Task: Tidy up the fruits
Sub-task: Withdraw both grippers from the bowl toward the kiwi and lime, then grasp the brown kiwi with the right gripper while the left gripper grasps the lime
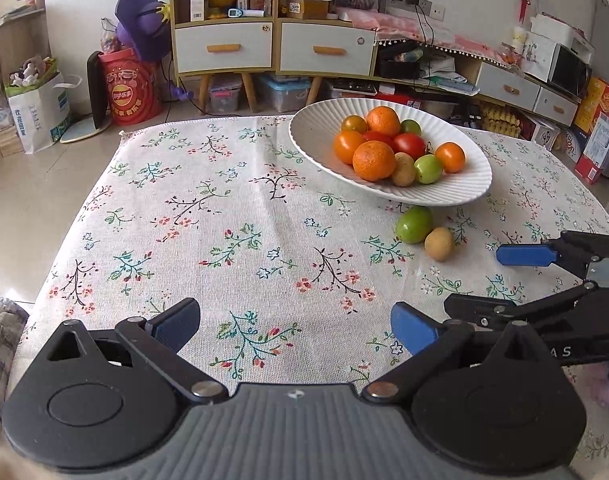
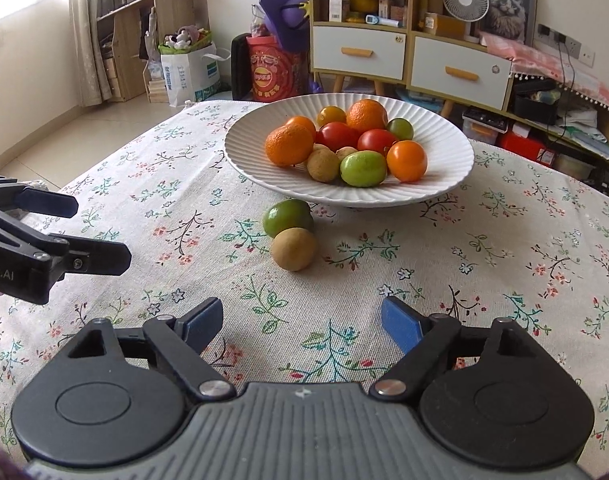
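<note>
A white ribbed bowl (image 1: 316,128) (image 2: 444,136) on the floral tablecloth holds several oranges, red and orange tomatoes, green fruits and small tan fruits. A green fruit (image 1: 414,225) (image 2: 287,217) and a tan fruit (image 1: 439,243) (image 2: 293,249) lie touching on the cloth just in front of the bowl. My left gripper (image 1: 294,328) is open and empty, near the table's front, left of the loose fruits; it also shows in the right wrist view (image 2: 100,232). My right gripper (image 2: 300,324) is open and empty, in front of the tan fruit; it also shows in the left wrist view (image 1: 470,280).
The floral tablecloth (image 1: 208,216) (image 2: 504,264) covers the table. Beyond the far edge stand white-drawered cabinets (image 1: 272,46), a red drum (image 1: 134,92), a paper bag (image 1: 40,114) and cluttered low shelves (image 1: 504,92).
</note>
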`<state>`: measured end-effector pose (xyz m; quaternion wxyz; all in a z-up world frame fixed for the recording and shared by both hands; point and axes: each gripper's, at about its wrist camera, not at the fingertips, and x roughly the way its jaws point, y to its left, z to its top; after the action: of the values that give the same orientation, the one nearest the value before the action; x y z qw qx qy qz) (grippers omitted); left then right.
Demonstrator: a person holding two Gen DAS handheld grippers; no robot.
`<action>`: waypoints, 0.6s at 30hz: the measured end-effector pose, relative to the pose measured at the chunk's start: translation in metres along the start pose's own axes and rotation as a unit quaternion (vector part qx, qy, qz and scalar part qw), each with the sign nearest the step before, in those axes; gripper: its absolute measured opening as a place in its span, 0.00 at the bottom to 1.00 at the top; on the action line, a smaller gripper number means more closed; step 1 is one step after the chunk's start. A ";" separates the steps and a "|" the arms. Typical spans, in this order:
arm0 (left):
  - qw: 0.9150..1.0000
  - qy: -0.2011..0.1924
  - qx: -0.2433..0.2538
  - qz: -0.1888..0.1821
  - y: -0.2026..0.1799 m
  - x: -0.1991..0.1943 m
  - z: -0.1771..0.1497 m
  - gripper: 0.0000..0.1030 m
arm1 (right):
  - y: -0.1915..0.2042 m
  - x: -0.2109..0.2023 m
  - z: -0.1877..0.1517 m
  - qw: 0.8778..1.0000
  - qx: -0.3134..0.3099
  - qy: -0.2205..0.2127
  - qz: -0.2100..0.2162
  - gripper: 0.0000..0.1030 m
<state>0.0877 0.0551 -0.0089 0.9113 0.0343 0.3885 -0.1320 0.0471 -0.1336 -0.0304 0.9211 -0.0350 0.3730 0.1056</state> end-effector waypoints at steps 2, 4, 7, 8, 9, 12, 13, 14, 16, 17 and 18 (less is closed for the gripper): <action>1.000 0.002 0.003 -0.001 0.000 0.001 -0.001 0.93 | 0.000 0.005 0.003 1.000 -0.001 -0.001 -0.003 0.71; 1.000 0.004 0.008 -0.001 -0.002 0.003 -0.001 0.93 | 0.002 0.007 0.005 1.000 -0.008 -0.003 -0.004 0.66; 1.000 0.007 0.011 0.000 -0.003 0.005 -0.003 0.93 | 0.005 0.010 0.006 1.000 -0.019 -0.008 -0.006 0.56; 1.000 0.008 0.012 0.000 -0.003 0.005 -0.004 0.93 | 0.006 0.011 0.007 1.000 -0.022 -0.011 -0.005 0.54; 1.000 0.009 0.013 0.000 -0.004 0.006 -0.004 0.93 | 0.007 0.011 0.008 1.000 -0.024 -0.013 -0.005 0.51; 1.000 0.010 0.018 0.000 -0.005 0.009 -0.006 0.93 | 0.007 0.012 0.010 0.999 -0.027 -0.017 -0.006 0.42; 1.000 0.011 0.019 0.000 -0.006 0.010 -0.006 0.93 | 0.007 0.012 0.011 0.999 -0.026 -0.017 -0.006 0.40; 1.000 0.011 0.020 -0.001 -0.007 0.011 -0.007 0.93 | 0.006 0.012 0.013 1.000 -0.024 -0.017 -0.004 0.37; 1.000 0.010 0.021 -0.003 -0.009 0.013 -0.008 0.93 | 0.005 0.012 0.014 1.000 -0.021 -0.018 0.000 0.30; 1.000 0.009 0.022 -0.005 -0.009 0.014 -0.008 0.93 | 0.005 0.012 0.014 1.000 -0.021 -0.018 0.004 0.26; 1.000 0.007 0.022 -0.006 -0.010 0.015 -0.008 0.93 | 0.005 0.012 0.014 1.000 -0.021 -0.018 0.005 0.24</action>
<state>0.0895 0.0437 -0.0246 0.9066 0.0529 0.3922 -0.1462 0.0643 -0.1251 -0.0282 0.9263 -0.0503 0.3540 0.1185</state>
